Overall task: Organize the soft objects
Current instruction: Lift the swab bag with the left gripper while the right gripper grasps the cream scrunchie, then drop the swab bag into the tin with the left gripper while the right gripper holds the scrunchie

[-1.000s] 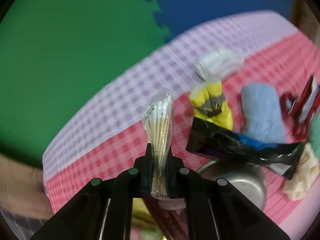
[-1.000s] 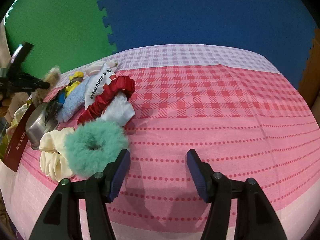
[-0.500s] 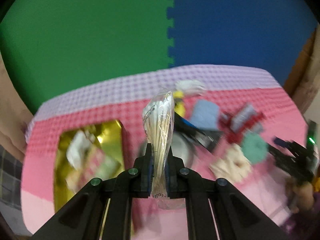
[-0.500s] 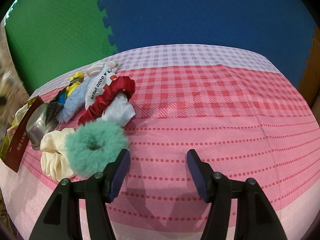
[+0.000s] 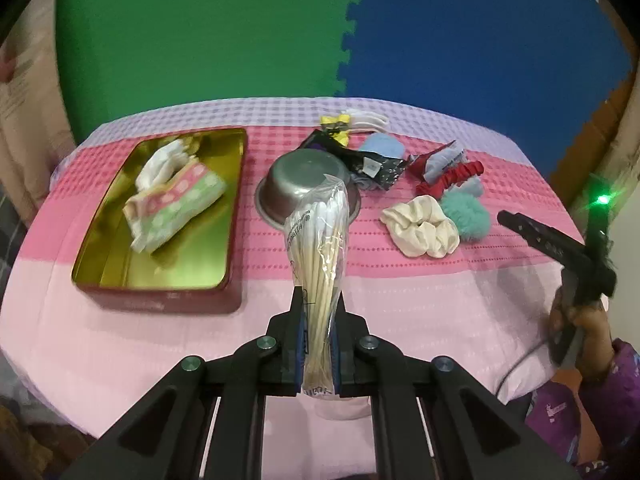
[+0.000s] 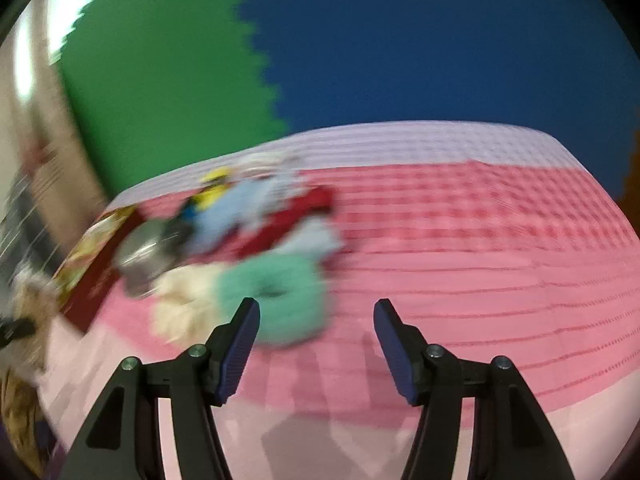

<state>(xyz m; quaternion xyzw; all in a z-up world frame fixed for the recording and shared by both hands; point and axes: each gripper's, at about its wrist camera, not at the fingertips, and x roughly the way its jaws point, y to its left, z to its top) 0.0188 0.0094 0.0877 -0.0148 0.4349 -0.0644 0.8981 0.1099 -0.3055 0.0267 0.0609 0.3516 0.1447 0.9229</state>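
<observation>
- The tablecloth is pink and red checks, purple checks at the back, pale pink at the front.
- The wall mats are green on the left and blue on the right.
- The tin box is gold inside and dark red outside.
- The tissue pack is pink and green with white dots.
- The bowl is shiny grey.
- One scrunchie is cream, the fluffy scrunchie is mint green, the thin scrunchie is red.
- The cotton swabs are tan sticks with white tips in a clear bag.
</observation>
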